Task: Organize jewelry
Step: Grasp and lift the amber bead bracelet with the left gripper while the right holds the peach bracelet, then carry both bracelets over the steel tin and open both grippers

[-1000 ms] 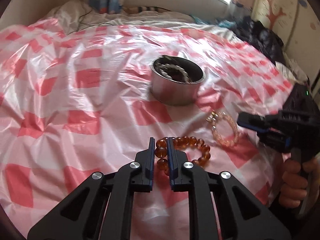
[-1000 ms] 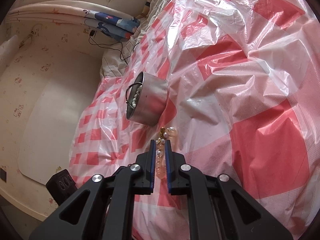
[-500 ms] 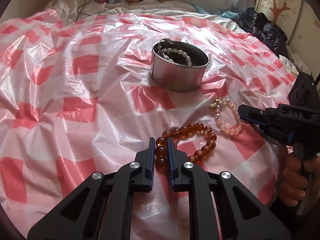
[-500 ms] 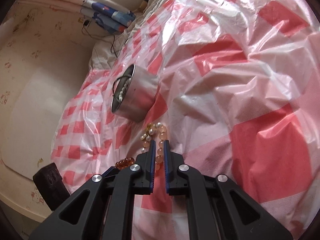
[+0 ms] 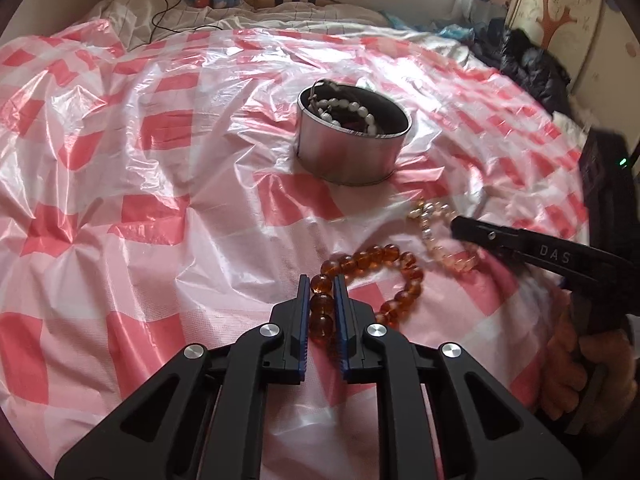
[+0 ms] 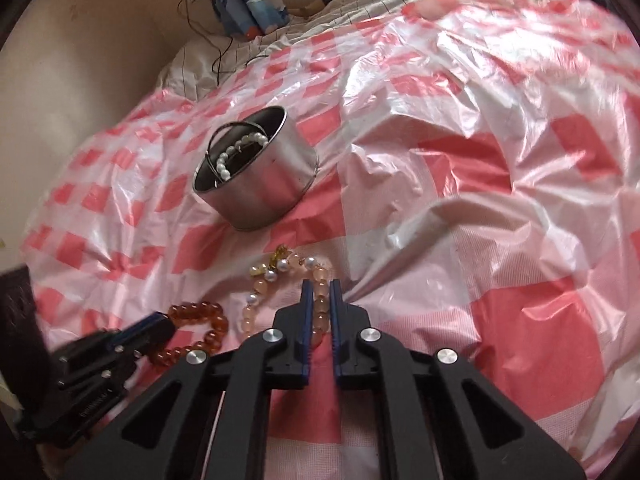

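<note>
Checked plastic sheet (image 5: 160, 216) is wrinkling. Left gripper (image 5: 322, 284) is pinching amber beads (image 5: 372, 258); right gripper (image 6: 319, 290) is pinching pink bracelet (image 6: 256, 300). Lift slowly toward tin (image 5: 352, 156).

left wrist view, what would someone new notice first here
The eye lands on the amber bead bracelet lying on the red-and-white checked plastic sheet, a few of its beads pinched by the left hand-held gripper. Just right of it, the pale pink bead bracelet sits under the right hand-held gripper. Behind both stands a round metal tin holding a white pearl strand.
</note>
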Demonstrator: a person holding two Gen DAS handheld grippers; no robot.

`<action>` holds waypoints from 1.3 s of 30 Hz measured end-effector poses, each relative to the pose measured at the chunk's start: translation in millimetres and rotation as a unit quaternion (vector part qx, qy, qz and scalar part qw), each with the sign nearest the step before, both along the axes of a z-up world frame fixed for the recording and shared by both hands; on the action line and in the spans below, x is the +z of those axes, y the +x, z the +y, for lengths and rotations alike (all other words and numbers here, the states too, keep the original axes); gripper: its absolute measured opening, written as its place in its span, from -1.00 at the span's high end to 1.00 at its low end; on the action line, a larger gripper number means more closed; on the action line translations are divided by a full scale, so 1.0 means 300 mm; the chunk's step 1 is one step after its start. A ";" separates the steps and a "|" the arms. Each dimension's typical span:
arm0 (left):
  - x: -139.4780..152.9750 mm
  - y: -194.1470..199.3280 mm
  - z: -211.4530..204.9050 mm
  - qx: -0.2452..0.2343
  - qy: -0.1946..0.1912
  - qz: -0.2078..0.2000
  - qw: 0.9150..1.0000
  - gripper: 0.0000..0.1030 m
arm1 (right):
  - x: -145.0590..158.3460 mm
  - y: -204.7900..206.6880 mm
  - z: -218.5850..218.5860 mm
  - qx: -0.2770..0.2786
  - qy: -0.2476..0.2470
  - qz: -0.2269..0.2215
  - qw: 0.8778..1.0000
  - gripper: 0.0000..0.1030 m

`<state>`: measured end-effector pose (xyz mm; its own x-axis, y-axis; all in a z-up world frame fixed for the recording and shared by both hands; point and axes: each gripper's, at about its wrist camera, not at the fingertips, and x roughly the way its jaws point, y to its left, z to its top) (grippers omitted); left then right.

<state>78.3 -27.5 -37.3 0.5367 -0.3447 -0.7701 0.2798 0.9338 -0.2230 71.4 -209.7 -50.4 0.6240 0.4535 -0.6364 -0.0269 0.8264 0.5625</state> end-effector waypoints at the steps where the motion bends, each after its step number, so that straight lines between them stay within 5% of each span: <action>1: 0.009 -0.003 0.010 0.000 -0.016 -0.002 1.000 0.80 | -0.013 -0.004 -0.036 0.001 0.061 0.001 0.998 0.83; 6: 0.045 -0.004 0.048 0.001 -0.085 -0.012 0.996 0.80 | -0.024 -0.023 -0.121 0.016 0.267 -0.038 0.963 0.83; 13: 0.072 -0.011 0.035 -0.009 -0.107 -0.026 0.994 0.80 | -0.043 -0.012 -0.136 0.031 0.385 -0.046 0.921 0.83; 30: 0.222 0.013 -0.038 -0.045 -0.120 -0.097 0.987 0.80 | 0.006 -0.003 -0.161 0.049 0.409 -0.055 0.910 0.83; 39: 0.243 0.000 -0.086 -0.047 -0.077 -0.122 0.988 0.79 | 0.008 0.008 -0.163 0.054 0.428 -0.055 0.900 0.83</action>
